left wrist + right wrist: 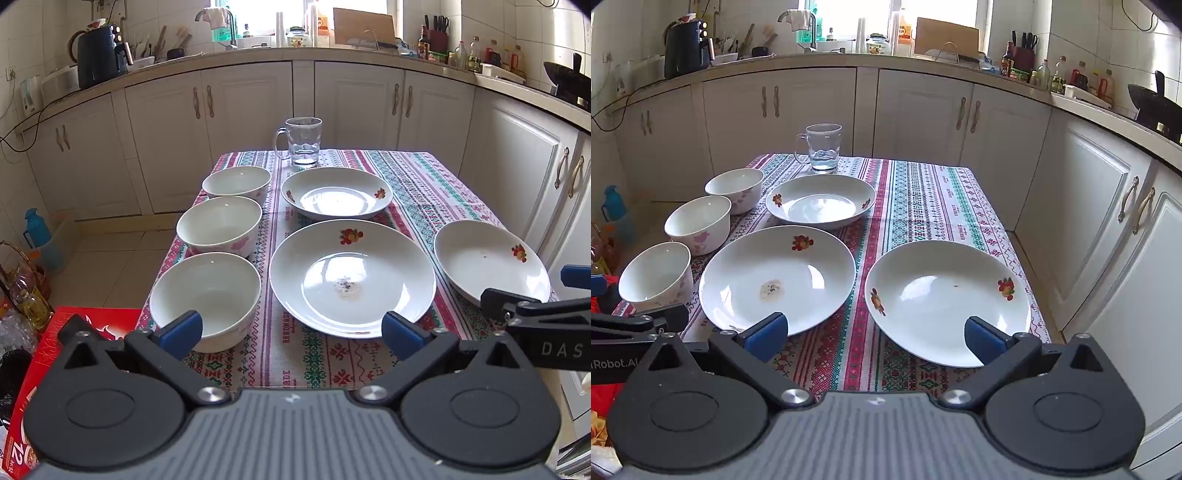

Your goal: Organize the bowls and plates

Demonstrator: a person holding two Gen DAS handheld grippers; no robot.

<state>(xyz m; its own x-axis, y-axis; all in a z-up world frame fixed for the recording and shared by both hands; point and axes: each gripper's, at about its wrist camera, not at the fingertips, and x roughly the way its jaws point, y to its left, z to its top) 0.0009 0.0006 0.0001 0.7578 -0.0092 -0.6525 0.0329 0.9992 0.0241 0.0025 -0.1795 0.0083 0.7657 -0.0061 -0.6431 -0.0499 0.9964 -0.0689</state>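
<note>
The left gripper [291, 328] is held with its jaws spread wide and nothing between them — both blue pads hang above the patterned tablecloth [291, 354] of the table. Just ahead of the left jaw the nearest bowl [205, 295] is seen; beyond it, in a row running away from the jaws, the middle bowl [219, 225] and the far bowl [237, 182] are set apart from one another. Ahead of the right jaw lies the large soiled plate [352, 277], and past it the far plate [337, 192], with a glass mug [303, 140] behind.

The right gripper [875, 332] is likewise released, nothing being grasped. Its right jaw is seen over the near rim of the right-hand plate [947, 295]; its left jaw is seen over the near edge of the soiled plate. All plates and bowls lie singly on the table — none is stacked.
</note>
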